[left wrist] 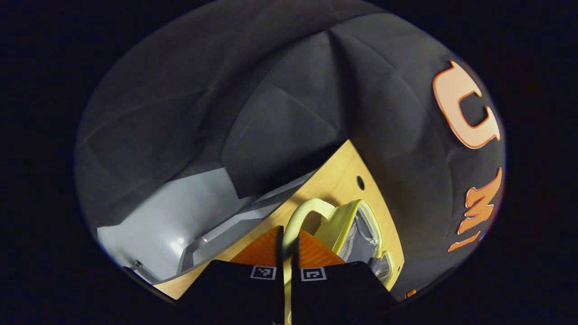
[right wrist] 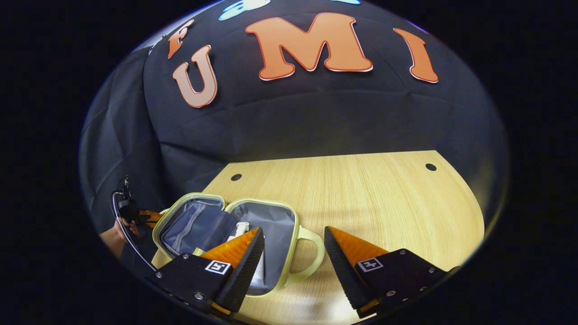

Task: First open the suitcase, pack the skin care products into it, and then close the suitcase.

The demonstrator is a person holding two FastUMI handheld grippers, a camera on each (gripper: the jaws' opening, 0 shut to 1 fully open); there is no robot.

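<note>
- The wooden surface takes up the middle of the right gripper view, bare across its right half.
- The suitcase, a small pale green case with grey lining, lies open flat at lower left of that view, both halves up and a handle on the near right side. In the left gripper view it sits at lower centre.
- A white skin care product lies inside, partly hidden behind a finger. Packing looks partly or fully done, so closing seems to be the step in hand.
- To close well: fold one half over by its handle, keep the contents clear of the rim, and steady the other half.
- The left gripper has its fingers narrow, clamped on a pale green handle.
- The right gripper hangs wide open above the case, holding nothing.
</note>
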